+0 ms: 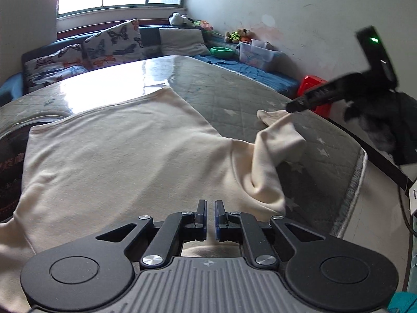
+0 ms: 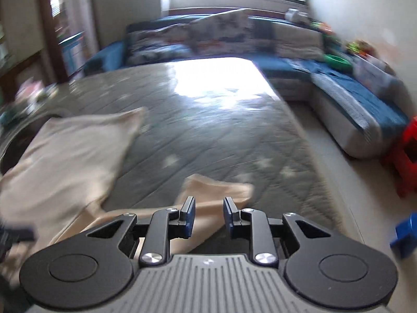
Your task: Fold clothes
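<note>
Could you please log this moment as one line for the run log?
cream shirt flat on mat | right hand-held gripper open, over sleeve | left hand-held gripper nearly closed, empty, above shirt

The quilted grey table top point(image 1: 229, 96) lies bare beyond the far edge of the cream garment point(image 1: 117, 156), through to its far corners, and along the strip by its right edge, giving open passage there. The garment covers the near and left part, its sleeve point(image 1: 276, 140) lifted off the surface near the right edge, where the right gripper point(image 1: 297, 105) reaches in and blocks the way. Past the right edge the floor gap is narrowed by a red stool point(image 2: 406, 154) and the blue-covered bench seat point(image 2: 365, 99). At the left edge something dark sits low, probably a round object; blur hides it.
</note>
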Tool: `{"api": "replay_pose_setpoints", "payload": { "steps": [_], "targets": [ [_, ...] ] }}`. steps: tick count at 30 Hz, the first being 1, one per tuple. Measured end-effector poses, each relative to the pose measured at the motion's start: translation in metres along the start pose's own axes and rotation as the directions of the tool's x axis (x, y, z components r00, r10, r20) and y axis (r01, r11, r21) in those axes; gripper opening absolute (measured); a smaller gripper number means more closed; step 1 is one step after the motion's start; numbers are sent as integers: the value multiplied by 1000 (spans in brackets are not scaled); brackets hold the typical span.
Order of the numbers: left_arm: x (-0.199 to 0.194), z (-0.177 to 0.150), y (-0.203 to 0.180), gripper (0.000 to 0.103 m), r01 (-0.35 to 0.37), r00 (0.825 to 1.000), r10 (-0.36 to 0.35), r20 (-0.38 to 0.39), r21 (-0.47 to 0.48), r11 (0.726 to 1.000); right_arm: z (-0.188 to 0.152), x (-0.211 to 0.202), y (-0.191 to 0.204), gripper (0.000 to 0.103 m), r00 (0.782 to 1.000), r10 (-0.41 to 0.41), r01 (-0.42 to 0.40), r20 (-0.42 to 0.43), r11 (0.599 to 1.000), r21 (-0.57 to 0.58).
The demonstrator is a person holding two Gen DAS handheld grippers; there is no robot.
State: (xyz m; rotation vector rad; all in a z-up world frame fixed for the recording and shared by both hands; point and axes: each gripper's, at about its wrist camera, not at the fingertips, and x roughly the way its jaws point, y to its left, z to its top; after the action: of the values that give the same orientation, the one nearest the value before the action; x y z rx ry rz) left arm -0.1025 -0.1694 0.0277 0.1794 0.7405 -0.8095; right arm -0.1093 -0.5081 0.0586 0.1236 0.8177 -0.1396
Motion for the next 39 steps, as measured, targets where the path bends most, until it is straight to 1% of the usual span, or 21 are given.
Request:
{"api": "replay_pose_setpoints", "payload": {
  "steps": [2, 5, 9, 10, 11, 13, 14, 16, 19, 21, 22, 24, 25, 26, 28, 30, 32, 33, 34, 36, 39],
  "targets": [
    [0, -1, -3, 8, 7, 1000, -6, -5, 6, 1000, 7, 12, -15, 23, 1000, -17, 18, -5, 998, 65],
    [1, -1, -5, 8, 16, 1000, -16, -8, 10, 1000, 10, 33, -31, 23, 998, -46, 51, -42, 991, 125],
    [2, -2, -7, 8, 27, 1000, -26, -14, 17, 1000, 7, 45, -45, 23, 998, -9, 23, -68, 979, 204],
    [2, -2, -7, 8, 29, 999, -28, -15, 19, 999, 7, 44, -46, 16, 998, 0, 14, -69, 978, 206],
    [3, -3, -8, 8, 29, 1000, -29, -13, 23, 999, 7, 43, -45, 7, 997, 17, -2, -72, 977, 211],
    [3, -3, -9, 8, 32, 999, -32, -11, 24, 999, 8, 35, -40, 5, 997, 26, -12, -67, 978, 206],
    [3, -3, -9, 8, 33, 999, -33, -11, 26, 999, 10, 30, -36, 4, 999, 14, -4, -51, 982, 188],
    [3, -4, -9, 8, 36, 999, -35, -10, 31, 999, 18, 14, -31, 4, 1000, -2, 0, 12, 988, 156],
    [4, -4, -10, 8, 39, 999, -39, -10, 37, 999, 29, -13, -29, 4, 994, -7, -11, 112, 988, 157],
    [4, -5, -10, 8, 42, 999, -42, -9, 42, 998, 34, -43, -29, 4, 978, -13, -21, 207, 987, 161],
    [4, -5, -10, 8, 43, 999, -43, -9, 44, 998, 32, -54, -30, 4, 971, -20, -19, 238, 987, 161],
    [5, -5, -9, 8, 48, 999, -48, -9, 47, 998, 26, -74, -34, 4, 957, -41, -7, 286, 986, 165],
    [5, -5, -9, 8, 52, 999, -51, -10, 49, 997, 21, -80, -39, 4, 955, -53, 2, 291, 985, 172],
    [5, -5, -9, 8, 54, 999, -54, -9, 52, 997, 14, -83, -44, 4, 956, -74, 22, 284, 983, 182],
    [5, -6, -9, 8, 61, 998, -60, -9, 59, 996, 0, -80, -55, 5, 962, -135, 88, 238, 976, 198],
    [5, -6, -8, 8, 66, 998, -65, -10, 67, 996, -21, -65, -68, 6, 969, -208, 180, 138, 965, 191],
    [5, -7, -8, 8, 68, 998, -67, -12, 73, 995, -35, -54, -76, 9, 962, -262, 244, 79, 952, 187],
    [5, -7, -8, 8, 69, 998, -68, -14, 75, 995, -40, -51, -79, 9, 960, -272, 256, 60, 947, 197],
    [5, -5, -7, 8, 70, 997, -69, -17, 73, 995, -41, -50, -80, 9, 963, -265, 249, 54, 945, 211],
    [5, -4, -6, 8, 72, 997, -71, -23, 73, 995, -43, -48, -77, 10, 977, -203, 186, 57, 956, 228],
    [5, -5, -8, 8, 69, 997, -67, -25, 77, 995, -38, -35, -65, 11, 990, -128, 116, 57, 978, 176]
  ]
}}
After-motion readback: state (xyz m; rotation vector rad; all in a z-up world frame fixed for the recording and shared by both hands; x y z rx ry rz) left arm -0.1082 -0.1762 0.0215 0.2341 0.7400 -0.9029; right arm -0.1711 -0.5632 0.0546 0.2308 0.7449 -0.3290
